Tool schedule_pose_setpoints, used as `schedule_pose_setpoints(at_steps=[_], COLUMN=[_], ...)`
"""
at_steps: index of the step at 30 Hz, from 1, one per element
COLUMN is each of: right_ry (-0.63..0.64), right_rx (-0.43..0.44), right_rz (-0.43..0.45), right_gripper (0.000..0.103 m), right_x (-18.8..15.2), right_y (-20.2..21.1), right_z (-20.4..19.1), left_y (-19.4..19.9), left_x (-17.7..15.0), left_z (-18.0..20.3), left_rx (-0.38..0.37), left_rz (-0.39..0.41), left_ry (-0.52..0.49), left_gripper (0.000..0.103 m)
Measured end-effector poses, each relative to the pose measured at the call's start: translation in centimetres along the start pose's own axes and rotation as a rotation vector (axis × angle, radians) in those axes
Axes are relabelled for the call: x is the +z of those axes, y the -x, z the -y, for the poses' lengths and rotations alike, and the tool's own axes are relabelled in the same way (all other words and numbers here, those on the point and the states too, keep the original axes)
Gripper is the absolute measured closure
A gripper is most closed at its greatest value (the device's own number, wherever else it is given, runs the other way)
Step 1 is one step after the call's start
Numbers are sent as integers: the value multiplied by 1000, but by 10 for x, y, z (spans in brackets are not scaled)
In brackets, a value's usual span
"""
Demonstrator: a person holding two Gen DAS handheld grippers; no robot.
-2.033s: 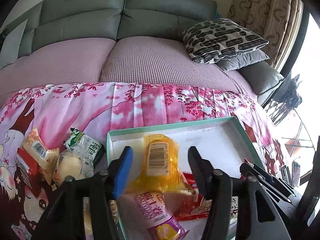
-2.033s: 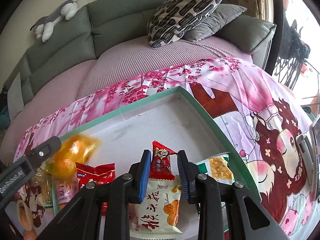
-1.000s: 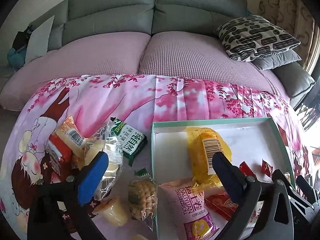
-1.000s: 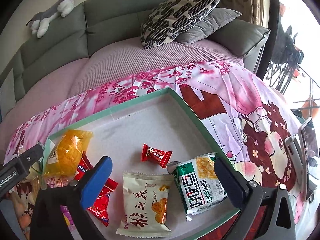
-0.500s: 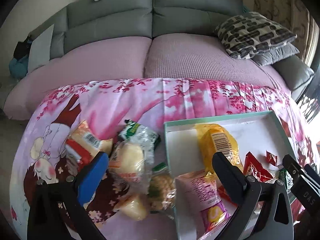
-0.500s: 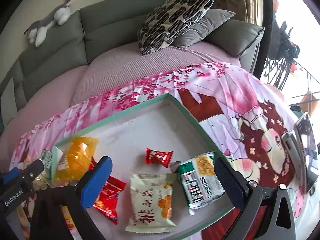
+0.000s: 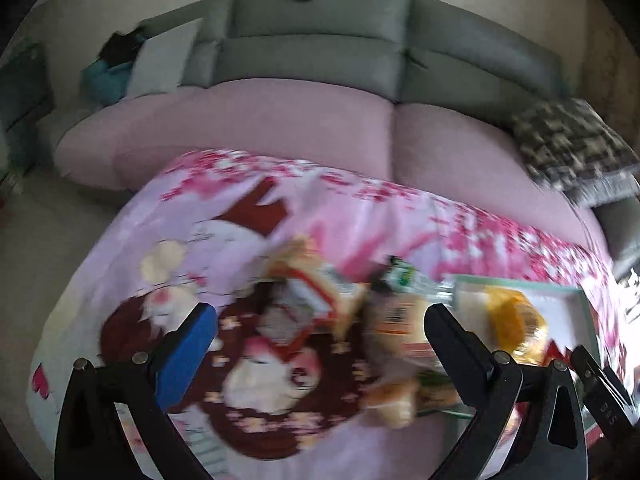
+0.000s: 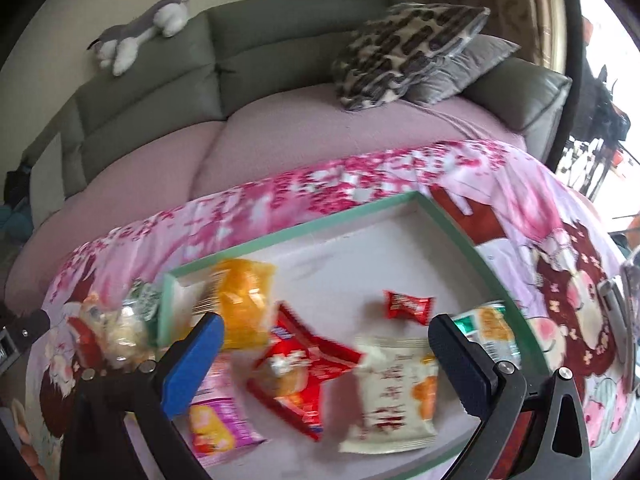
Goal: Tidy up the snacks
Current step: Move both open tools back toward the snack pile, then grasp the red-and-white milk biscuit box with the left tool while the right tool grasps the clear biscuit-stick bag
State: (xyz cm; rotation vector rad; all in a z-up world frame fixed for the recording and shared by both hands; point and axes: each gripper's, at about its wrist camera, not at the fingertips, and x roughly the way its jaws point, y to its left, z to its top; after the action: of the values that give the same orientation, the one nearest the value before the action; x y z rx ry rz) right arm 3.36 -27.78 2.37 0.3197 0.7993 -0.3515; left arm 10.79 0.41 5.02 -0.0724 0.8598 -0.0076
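Swinging left off the tray [image 8: 460, 222], your left gripper [image 7: 320, 332] now faces the loose snack pile [image 7: 320, 300], nearer than the right gripper [image 8: 326, 344]. Both are spread wide, empty; the pile lies just ahead.

Daylight glares from the right edge; both fisheye views are motion-blurred, their corners vignetted black.

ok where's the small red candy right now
In the right wrist view the small red candy lies inside the green-rimmed tray, right of centre, between the red packet and the green and white packet.
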Motion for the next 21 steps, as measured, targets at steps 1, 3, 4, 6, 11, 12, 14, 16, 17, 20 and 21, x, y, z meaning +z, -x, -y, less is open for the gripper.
schedule_pose_setpoints(at_steps=[1, 3, 4, 6, 11, 12, 14, 16, 17, 20, 21], right_ry=[7, 21, 30, 56, 126, 134, 152, 169, 177, 201, 205], right_rx=[17, 51, 71, 110, 189, 200, 221, 234, 238, 248, 249], right_rz=[-1, -4, -7, -11, -24, -28, -46, -66, -75, -94, -97], right_gripper=[0, 0, 0, 0, 1, 2, 9, 14, 16, 28, 30], right_x=[-1, -4, -6, -10, -20, -22, -27, -32, -33, -38, -39], right_y=[0, 0, -1, 0, -2, -3, -6, -10, -12, -17, -17], right_z=[-7, -21, -29, -47, -87, -92, -104, -114, -117, -126, -127], left_y=[0, 1, 1, 0, -5, -6, -8, -10, -11, -17, -20], left_x=[0, -2, -3, -5, -12, -13, -14, -16, -17, -19, -20], left_z=[-9, -32, -38, -53, -85, -91, -98, -104, -106, -108, -108], left_rx=[8, 21, 25, 35, 10, 9, 12, 7, 4, -6, -15], left_rz=[-2, -8, -10, -17, -44, -47, -50, -56, -58, -73, -81], left_ry=[20, 67, 79, 108, 206, 218, 227, 232, 230, 230, 229], left_gripper=[0, 0, 0, 0, 0, 0, 0, 0, 0, 0, 0])
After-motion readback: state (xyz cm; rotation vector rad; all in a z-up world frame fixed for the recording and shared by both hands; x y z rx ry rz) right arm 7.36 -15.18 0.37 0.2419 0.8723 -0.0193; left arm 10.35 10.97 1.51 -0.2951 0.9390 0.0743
